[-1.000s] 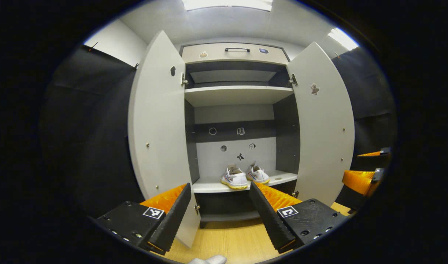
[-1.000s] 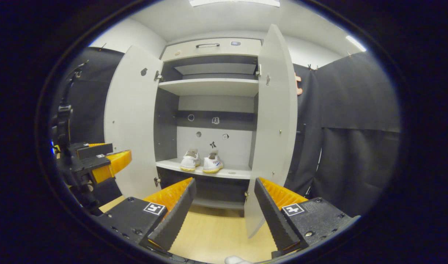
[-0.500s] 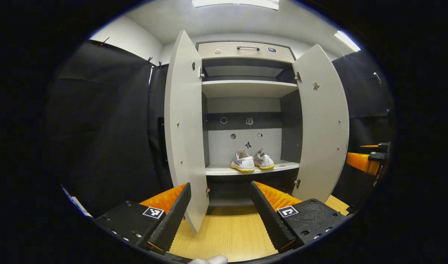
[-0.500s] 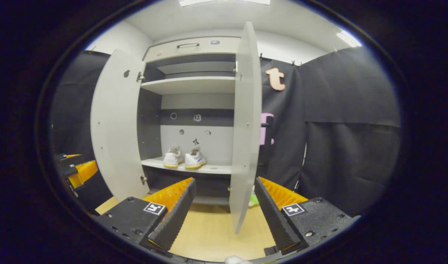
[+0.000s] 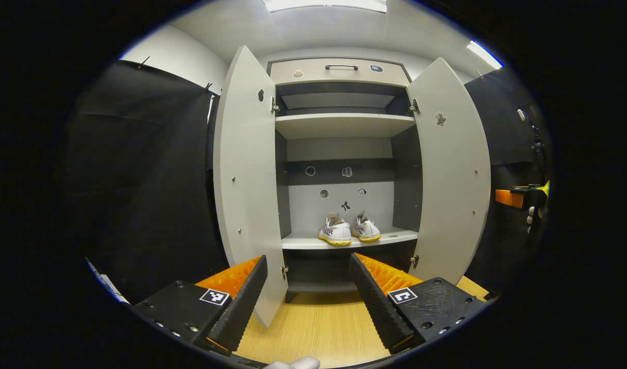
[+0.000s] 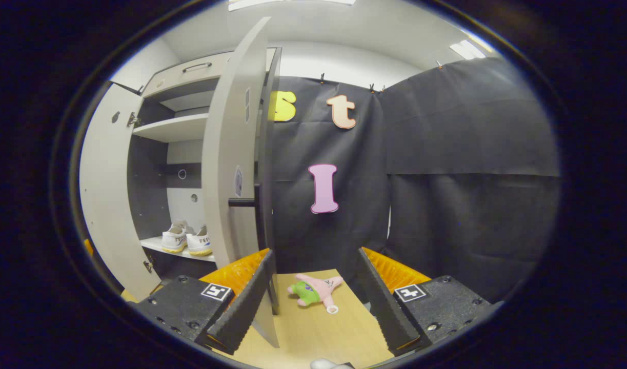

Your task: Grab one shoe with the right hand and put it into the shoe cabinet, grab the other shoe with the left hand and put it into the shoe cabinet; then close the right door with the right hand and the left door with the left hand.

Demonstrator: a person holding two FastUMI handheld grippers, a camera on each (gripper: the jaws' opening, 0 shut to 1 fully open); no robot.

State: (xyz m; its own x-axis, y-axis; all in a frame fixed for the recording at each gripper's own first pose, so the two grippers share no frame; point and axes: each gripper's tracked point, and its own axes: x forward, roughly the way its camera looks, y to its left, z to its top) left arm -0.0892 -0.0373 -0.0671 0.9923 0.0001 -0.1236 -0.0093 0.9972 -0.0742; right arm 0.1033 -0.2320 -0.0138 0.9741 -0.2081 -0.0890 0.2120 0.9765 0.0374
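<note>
Right gripper (image 6: 313, 292) now beyond right door (image 6: 231, 164).

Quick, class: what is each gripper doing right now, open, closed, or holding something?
Left gripper: open, fingers apart, holding nothing.
Right gripper: open, fingers apart, holding nothing.

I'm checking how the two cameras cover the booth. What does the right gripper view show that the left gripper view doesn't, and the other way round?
Right gripper view alone: a pink plush toy on the floor beyond the right door, and that door's dark handle. Left gripper view alone: the top drawer face-on, the right gripper far off with a hand on it, and both doors' inner faces. Shared: the two shoes side by side on the lower shelf, and both doors open.
</note>
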